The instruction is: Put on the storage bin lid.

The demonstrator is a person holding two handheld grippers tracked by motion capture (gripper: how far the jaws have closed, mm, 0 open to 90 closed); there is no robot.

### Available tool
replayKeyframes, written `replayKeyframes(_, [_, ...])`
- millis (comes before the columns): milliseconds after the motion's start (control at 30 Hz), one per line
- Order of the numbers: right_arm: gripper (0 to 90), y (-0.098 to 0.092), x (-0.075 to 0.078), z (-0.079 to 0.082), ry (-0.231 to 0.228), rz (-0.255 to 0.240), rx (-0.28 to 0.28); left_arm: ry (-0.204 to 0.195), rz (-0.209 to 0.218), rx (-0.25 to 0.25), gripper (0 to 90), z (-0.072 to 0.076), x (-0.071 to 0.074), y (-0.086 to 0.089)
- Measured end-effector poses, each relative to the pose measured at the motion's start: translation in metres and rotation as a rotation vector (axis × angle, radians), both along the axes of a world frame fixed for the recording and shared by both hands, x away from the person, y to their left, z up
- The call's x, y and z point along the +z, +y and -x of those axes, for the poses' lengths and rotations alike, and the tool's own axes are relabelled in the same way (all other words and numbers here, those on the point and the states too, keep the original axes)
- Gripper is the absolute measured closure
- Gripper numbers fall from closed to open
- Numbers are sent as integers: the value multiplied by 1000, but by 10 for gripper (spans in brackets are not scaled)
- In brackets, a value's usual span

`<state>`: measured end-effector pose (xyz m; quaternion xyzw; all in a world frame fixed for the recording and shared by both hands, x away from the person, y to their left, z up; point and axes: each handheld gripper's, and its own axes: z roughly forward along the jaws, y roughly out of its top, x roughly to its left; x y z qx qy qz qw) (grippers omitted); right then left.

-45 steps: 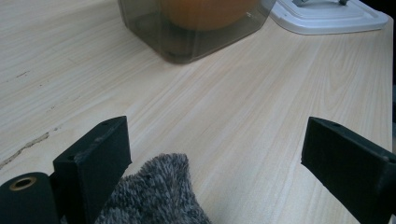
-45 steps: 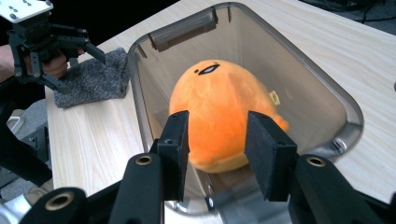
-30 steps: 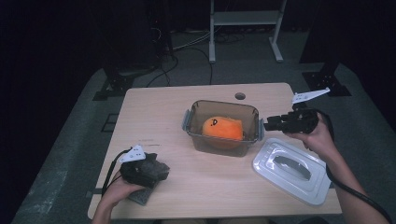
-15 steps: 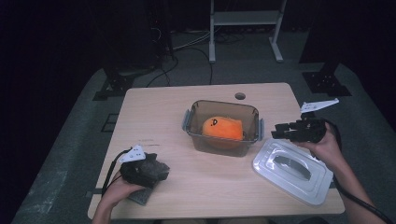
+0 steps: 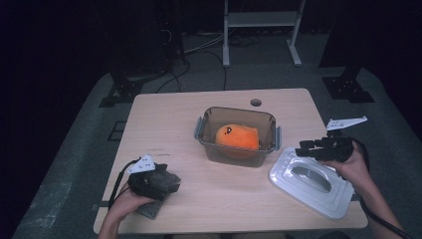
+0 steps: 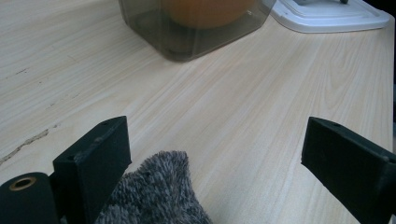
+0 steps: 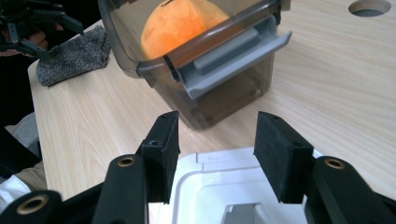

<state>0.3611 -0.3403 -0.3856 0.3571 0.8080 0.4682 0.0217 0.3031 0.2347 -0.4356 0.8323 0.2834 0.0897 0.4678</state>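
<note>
We see our right gripper (image 5: 304, 148) above the white lid (image 5: 313, 183), at four o'clock from the container (image 5: 238, 133) on the desk (image 5: 164, 119); its jaws, just opening, are released with nothing between. Left gripper (image 5: 171, 183): released over grey cloth (image 6: 156, 198).

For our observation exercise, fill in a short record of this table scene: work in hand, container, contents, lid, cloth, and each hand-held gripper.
work in hand: right hand-held gripper over the lid, jaws apart and just been opening, nothing between them
container: clear tub, uncovered, grey side latches
contents: orange plush toy
lid: white lid, flat on the table right of the tub
cloth: grey fuzzy cloth at the near left edge
left hand-held gripper: jaws wide, resting over the cloth
</note>
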Motion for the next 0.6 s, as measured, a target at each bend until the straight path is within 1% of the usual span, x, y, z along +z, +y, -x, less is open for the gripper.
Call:
replayKeyframes(167, [461,-2,-7,2,12,8,-2,0,-1,-1,73,0,0,0])
replayKeyframes(267, [455,-3,-12,4,19,-3,-1,1,0,0,73,0,0,-1])
replayKeyframes(400, [440,-4,-18,6,31,-3,-2,2,-1,0,73,0,0,0])
replayKeyframes(500, [449,-5,-22,8,35,2,-3,3,2,2,73,0,0,0])
replayKeyframes(600, [431,-6,-26,10,38,3,-1,2,2,3,73,0,0,0])
